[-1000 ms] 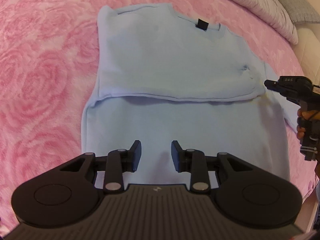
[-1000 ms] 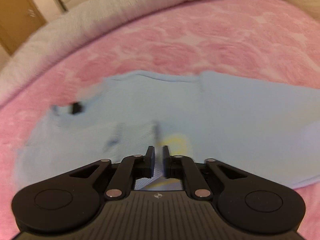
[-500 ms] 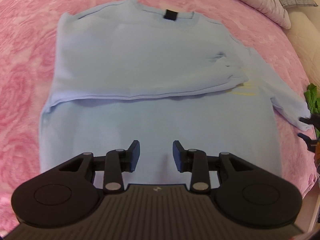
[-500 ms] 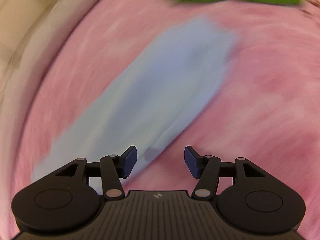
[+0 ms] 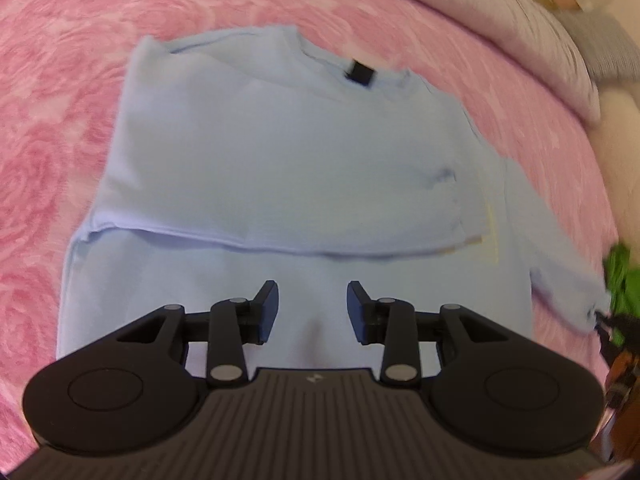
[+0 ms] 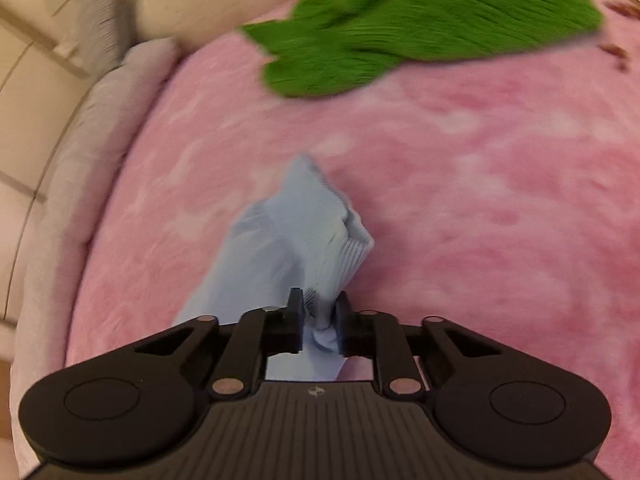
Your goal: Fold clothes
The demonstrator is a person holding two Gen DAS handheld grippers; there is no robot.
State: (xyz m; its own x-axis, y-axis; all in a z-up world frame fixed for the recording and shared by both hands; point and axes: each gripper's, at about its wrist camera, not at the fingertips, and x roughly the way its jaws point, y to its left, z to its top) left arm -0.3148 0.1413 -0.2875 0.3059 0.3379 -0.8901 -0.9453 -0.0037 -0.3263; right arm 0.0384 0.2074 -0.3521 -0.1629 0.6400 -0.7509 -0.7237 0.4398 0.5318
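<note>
A light blue sweater point(image 5: 280, 168) lies flat on the pink bedspread point(image 5: 60, 120), neck label point(image 5: 358, 72) at the far end, with one sleeve folded across its chest. My left gripper point(image 5: 312, 304) hovers open over the sweater's lower part with nothing between its fingers. The other sleeve point(image 5: 560, 276) stretches out to the right. In the right wrist view my right gripper point(image 6: 318, 308) is closing, and its pads pinch the ribbed cuff point(image 6: 320, 232) of that sleeve, which bunches up between them. The right gripper point(image 5: 606, 332) also shows dimly at the left wrist view's right edge.
A green garment point(image 6: 420, 28) lies on the bedspread point(image 6: 480, 180) beyond the cuff, also glimpsed as a green patch point(image 5: 624, 280) at the right. Grey pillows point(image 5: 540, 40) line the far side. A beige padded headboard point(image 6: 40, 80) borders the bed on the left.
My right gripper swung away from the sweater's body to the outstretched sleeve, opened wide, then closed on the cuff. The left gripper shifted a little over the sweater and stayed open.
</note>
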